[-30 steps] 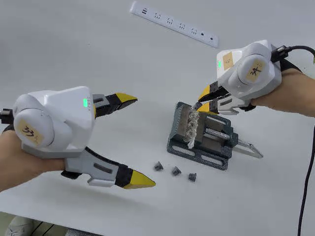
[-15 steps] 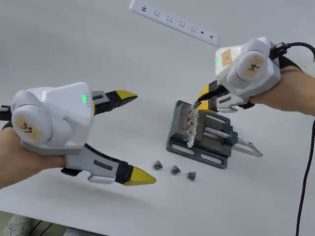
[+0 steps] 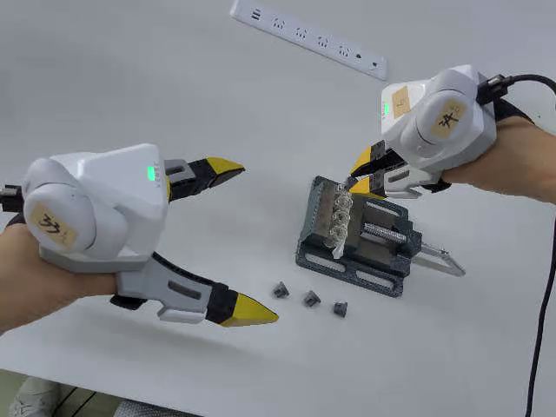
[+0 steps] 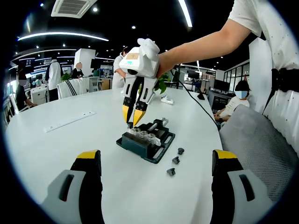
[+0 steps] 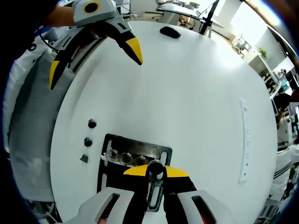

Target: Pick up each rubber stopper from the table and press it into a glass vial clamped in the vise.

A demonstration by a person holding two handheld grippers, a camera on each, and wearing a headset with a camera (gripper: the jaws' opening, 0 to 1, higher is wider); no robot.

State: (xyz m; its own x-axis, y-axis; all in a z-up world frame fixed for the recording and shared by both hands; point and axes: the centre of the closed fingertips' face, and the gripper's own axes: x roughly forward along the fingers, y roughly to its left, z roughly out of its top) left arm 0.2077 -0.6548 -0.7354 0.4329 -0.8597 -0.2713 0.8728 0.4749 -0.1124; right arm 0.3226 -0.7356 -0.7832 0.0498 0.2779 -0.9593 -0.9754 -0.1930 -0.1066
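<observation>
Three stoppers (image 3: 310, 301) lie loose on the counter (image 3: 130, 78) at lower centre, beside our left tongs (image 3: 245, 241), which hang wide open and empty at lower left. Just beyond, mid-frame, the vise (image 3: 382, 261) clamps a row of vials (image 3: 335, 224); in the right gripper view three of them look unplugged. Our right tongs (image 3: 354, 181) pinch a fourth stopper (image 5: 155, 169) over the row's far end. We judge this to be the first plug going in, with three left.
</observation>
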